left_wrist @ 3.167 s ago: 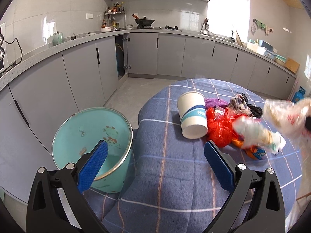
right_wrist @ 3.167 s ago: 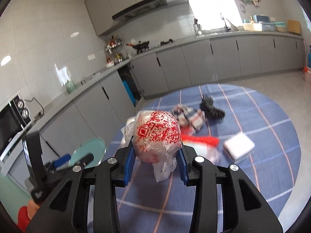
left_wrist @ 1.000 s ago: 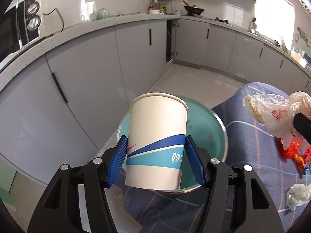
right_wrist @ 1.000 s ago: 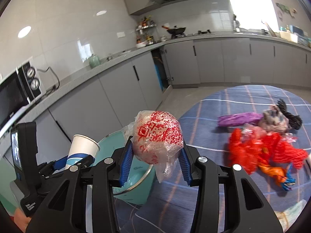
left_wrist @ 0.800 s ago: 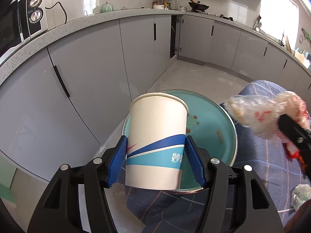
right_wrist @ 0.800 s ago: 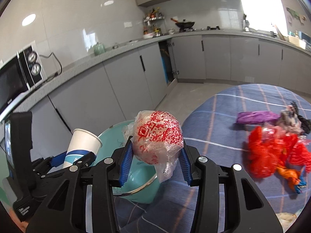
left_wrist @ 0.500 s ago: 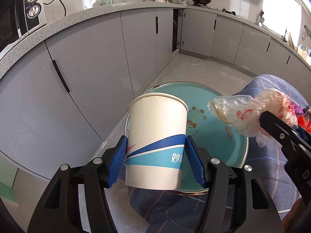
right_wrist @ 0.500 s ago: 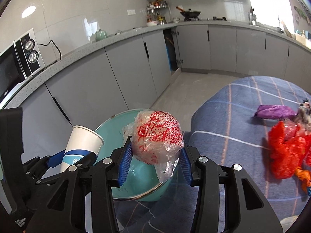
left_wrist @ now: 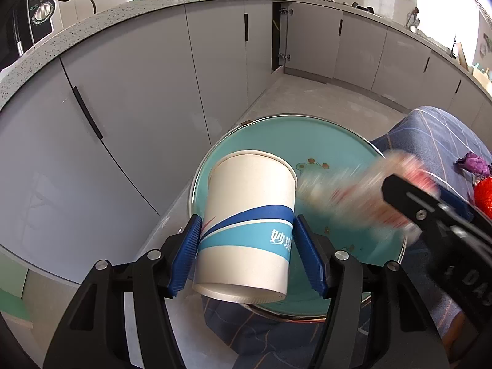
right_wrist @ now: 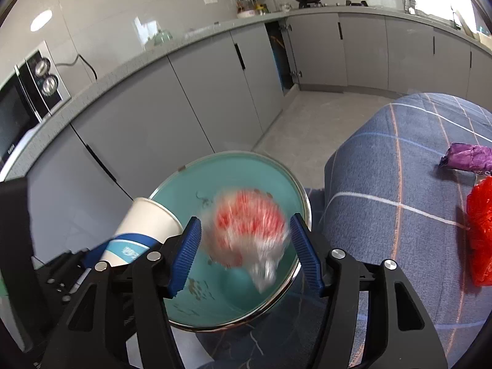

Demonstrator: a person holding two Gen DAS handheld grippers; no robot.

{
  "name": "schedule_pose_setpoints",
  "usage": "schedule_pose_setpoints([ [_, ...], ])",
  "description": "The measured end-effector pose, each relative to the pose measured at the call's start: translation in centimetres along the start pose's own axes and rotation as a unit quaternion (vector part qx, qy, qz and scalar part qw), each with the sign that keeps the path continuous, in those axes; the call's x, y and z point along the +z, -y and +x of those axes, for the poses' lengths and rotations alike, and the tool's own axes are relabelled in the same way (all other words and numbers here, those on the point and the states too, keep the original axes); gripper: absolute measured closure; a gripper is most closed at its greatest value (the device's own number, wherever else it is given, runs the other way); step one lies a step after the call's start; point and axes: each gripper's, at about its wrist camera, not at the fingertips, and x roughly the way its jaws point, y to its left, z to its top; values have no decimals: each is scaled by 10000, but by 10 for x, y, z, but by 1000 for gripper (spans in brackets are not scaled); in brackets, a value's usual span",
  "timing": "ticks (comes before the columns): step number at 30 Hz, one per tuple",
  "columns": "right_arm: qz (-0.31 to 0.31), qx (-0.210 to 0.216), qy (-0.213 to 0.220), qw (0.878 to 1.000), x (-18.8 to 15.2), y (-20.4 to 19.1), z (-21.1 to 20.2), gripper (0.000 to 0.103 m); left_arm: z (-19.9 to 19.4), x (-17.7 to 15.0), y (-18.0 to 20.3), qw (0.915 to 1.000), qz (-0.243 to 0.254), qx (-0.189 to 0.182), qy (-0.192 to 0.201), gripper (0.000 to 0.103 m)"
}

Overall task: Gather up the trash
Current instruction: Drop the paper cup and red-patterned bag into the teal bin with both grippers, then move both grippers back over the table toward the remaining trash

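Note:
My left gripper (left_wrist: 247, 253) is shut on a white paper cup (left_wrist: 247, 233) with a blue band, held over the near rim of the teal trash bin (left_wrist: 323, 147). The cup also shows in the right wrist view (right_wrist: 143, 230). My right gripper (right_wrist: 244, 252) is open above the bin (right_wrist: 233, 169). A clear plastic bag with red print (right_wrist: 246, 227) is blurred between the spread fingers, falling into the bin. The bag (left_wrist: 344, 196) and the right gripper (left_wrist: 430, 212) also show in the left wrist view.
The bin stands on the floor against a table with a blue checked cloth (right_wrist: 399, 166). A purple wrapper (right_wrist: 467, 160) and red plastic trash (right_wrist: 481, 233) lie on the cloth. Grey kitchen cabinets (left_wrist: 138, 92) run behind the bin.
My right gripper has opened and let go of the printed bag, which drops toward the bin. Both grippers have moved further over the bin. The left still holds the cup.

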Motion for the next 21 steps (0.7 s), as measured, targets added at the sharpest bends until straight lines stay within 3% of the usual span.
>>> schedule_pose_setpoints([
  [2,-4,-35,117,9999,2,2,-7,42,0,0,1,10000,9,3,5,42],
  [9,211,-191,492,9984,3,18,-41,41,-13,-1,3,9997,3,105,201,19],
  [15,155,-645,820,9944,-4,30,-81,36,-34,-3,5,9989,-26,126,443,15],
  [21,317,-884,828,9921,-15,53,-101,36,-47,-10,18,9988,27,-32,478,15],
])
